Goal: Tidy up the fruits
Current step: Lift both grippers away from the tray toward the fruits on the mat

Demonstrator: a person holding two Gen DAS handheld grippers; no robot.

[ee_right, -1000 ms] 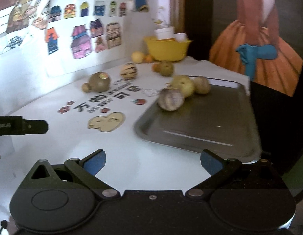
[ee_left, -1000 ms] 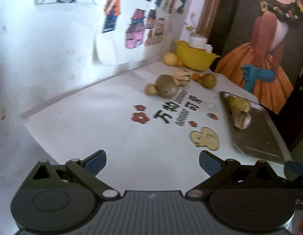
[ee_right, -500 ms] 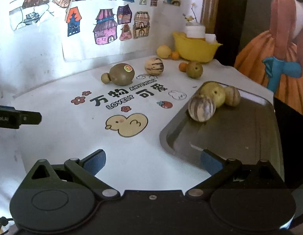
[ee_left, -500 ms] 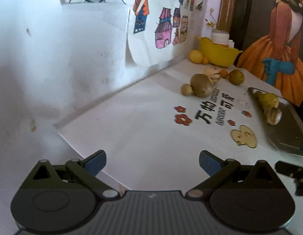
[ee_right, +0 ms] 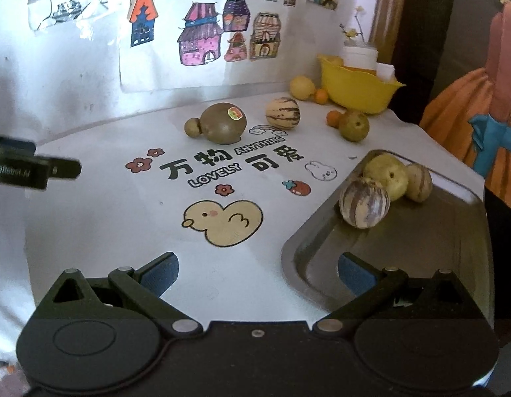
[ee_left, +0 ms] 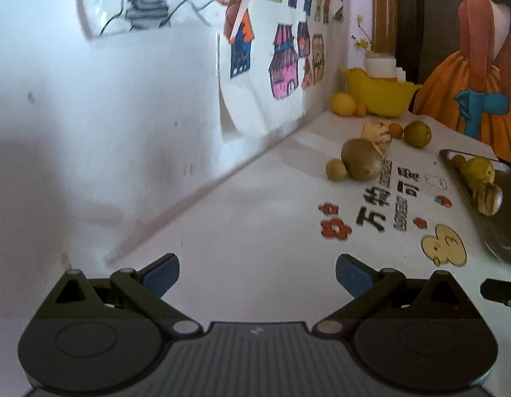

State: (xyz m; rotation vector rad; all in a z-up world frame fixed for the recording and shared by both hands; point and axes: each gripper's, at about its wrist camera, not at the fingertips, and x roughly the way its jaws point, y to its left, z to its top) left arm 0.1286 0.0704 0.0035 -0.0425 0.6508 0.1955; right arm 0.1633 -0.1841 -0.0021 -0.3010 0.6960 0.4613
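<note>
A metal tray [ee_right: 420,258] on the right holds a striped melon [ee_right: 364,203], a yellow-green pear [ee_right: 386,175] and another striped fruit [ee_right: 419,182]. On the white mat lie a big brown fruit with a sticker [ee_right: 224,122], a small brown fruit [ee_right: 193,127], a striped melon [ee_right: 282,113], a green pear [ee_right: 354,125] and a small orange [ee_right: 333,118]. My right gripper [ee_right: 257,269] is open over the tray's near corner, holding nothing. My left gripper [ee_left: 257,271] is open over bare mat, far from the brown fruit [ee_left: 361,159]. The tray [ee_left: 500,228] shows at the right edge.
A yellow bowl [ee_right: 358,91] with a white cup stands at the back, a lemon [ee_right: 302,87] and a small orange [ee_right: 320,96] beside it. Children's drawings hang on the wall [ee_left: 106,115] close on the left. The left gripper's body [ee_right: 30,168] juts in from the left.
Both grippers have swung leftwards: the left view now faces more of the wall, and the right view has shifted from the tray towards the printed mat. Both stay open.
</note>
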